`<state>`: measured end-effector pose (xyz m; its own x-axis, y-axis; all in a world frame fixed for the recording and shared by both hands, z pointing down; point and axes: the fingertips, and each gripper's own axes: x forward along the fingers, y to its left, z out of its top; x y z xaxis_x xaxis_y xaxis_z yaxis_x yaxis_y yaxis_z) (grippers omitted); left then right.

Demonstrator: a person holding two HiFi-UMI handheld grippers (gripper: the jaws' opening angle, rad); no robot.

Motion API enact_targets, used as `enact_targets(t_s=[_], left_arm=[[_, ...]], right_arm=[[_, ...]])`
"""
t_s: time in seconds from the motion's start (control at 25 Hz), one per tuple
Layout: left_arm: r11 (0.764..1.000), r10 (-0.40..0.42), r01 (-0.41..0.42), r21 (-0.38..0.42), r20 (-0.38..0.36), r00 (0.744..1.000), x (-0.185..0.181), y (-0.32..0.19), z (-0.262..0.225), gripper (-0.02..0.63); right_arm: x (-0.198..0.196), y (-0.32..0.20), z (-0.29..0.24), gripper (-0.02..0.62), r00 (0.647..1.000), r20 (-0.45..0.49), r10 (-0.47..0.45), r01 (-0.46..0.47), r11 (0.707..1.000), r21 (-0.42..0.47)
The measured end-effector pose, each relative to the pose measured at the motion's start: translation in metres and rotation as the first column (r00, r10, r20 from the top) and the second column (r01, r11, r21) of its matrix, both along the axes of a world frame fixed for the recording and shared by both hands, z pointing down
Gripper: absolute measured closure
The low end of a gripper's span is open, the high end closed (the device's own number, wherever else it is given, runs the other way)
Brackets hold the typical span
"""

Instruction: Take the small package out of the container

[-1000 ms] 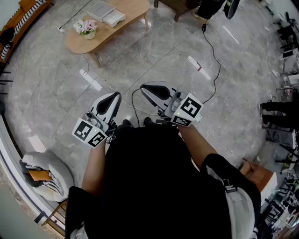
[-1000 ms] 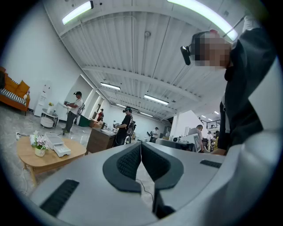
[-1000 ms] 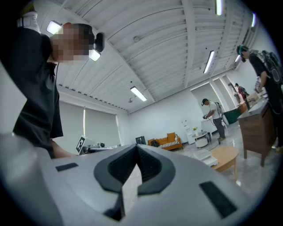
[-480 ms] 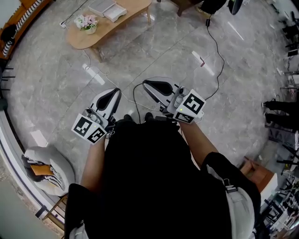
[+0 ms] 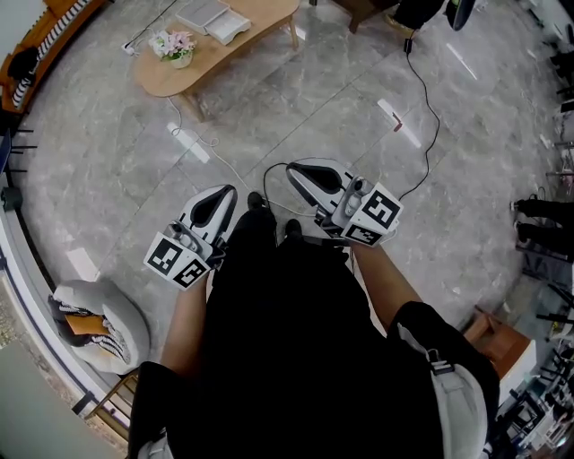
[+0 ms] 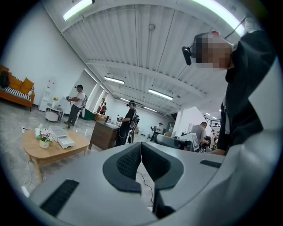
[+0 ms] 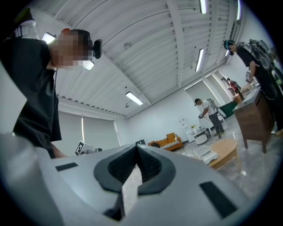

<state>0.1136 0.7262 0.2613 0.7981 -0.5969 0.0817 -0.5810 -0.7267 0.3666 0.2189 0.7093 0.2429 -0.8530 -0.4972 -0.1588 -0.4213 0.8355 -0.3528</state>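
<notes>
A low wooden table (image 5: 251,34) stands far ahead on the grey floor, with a white box-like container (image 5: 213,18) and a small flower pot (image 5: 176,47) on it. No small package can be made out at this distance. My left gripper (image 5: 223,192) is held in front of the person's body, its jaws shut with nothing between them. My right gripper (image 5: 299,170) is level with it, jaws also shut and empty. The left gripper view shows the left gripper (image 6: 140,145) pointing toward the table (image 6: 53,152). In the right gripper view, the right gripper (image 7: 136,148) tilts up toward the ceiling.
A power strip (image 5: 192,144) and cables (image 5: 423,100) lie on the floor between me and the table. A chair with a striped cushion (image 5: 95,324) sits at the lower left, an orange sofa (image 5: 36,43) at the far left. Several people stand by a brown desk (image 6: 104,134).
The person has stepped forward, and a shoe now shows between the grippers. Both grippers stay shut and have shifted slightly right and down in the head view.
</notes>
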Motion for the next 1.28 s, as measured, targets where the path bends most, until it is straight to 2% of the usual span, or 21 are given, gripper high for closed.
enact_targets(t_s=[0.12,0.32,0.56,0.68,0.84,1.0,1.16,1.28], left_arm=[[1.0,-0.003,0.003,-0.023,-0.016,1.0,-0.006,-0.016,0.011,0.588],[1.0,0.018,-0.019,-0.017,-0.07,0.997,-0.001,-0.062,0.021,0.588],[0.999,0.031,-0.026,0.038,-0.139,0.99,0.004,-0.157,0.006,0.588],[0.999,0.005,0.002,0.04,-0.175,0.985,-0.016,-0.2,0.0,0.588],[0.996,-0.037,0.054,0.073,-0.22,0.975,-0.045,-0.255,-0.021,0.588],[0.993,-0.056,0.079,0.091,-0.23,0.972,-0.08,-0.295,-0.024,0.588],[0.996,-0.069,0.082,0.048,-0.229,0.971,-0.109,-0.334,-0.003,0.588],[0.997,-0.06,0.07,0.034,-0.233,0.971,-0.112,-0.362,0.006,0.588]], right_arm=[[-0.007,-0.012,0.008,0.584,1.0,-0.007,-0.008,0.008,1.0,-0.025],[-0.01,-0.041,0.018,0.584,0.999,-0.036,0.017,-0.018,0.999,-0.039],[-0.001,-0.119,0.017,0.584,0.992,-0.124,0.033,-0.04,0.998,-0.054],[-0.019,-0.164,0.005,0.584,0.987,-0.161,0.02,-0.027,0.999,-0.042],[-0.046,-0.224,-0.024,0.584,0.977,-0.213,-0.003,0.007,1.0,0.019],[-0.072,-0.277,-0.034,0.584,0.973,-0.23,0.01,-0.006,1.0,0.021],[-0.092,-0.32,-0.031,0.584,0.967,-0.251,0.038,-0.032,0.999,0.025],[-0.094,-0.342,-0.029,0.584,0.966,-0.255,0.052,-0.049,0.999,0.019]])
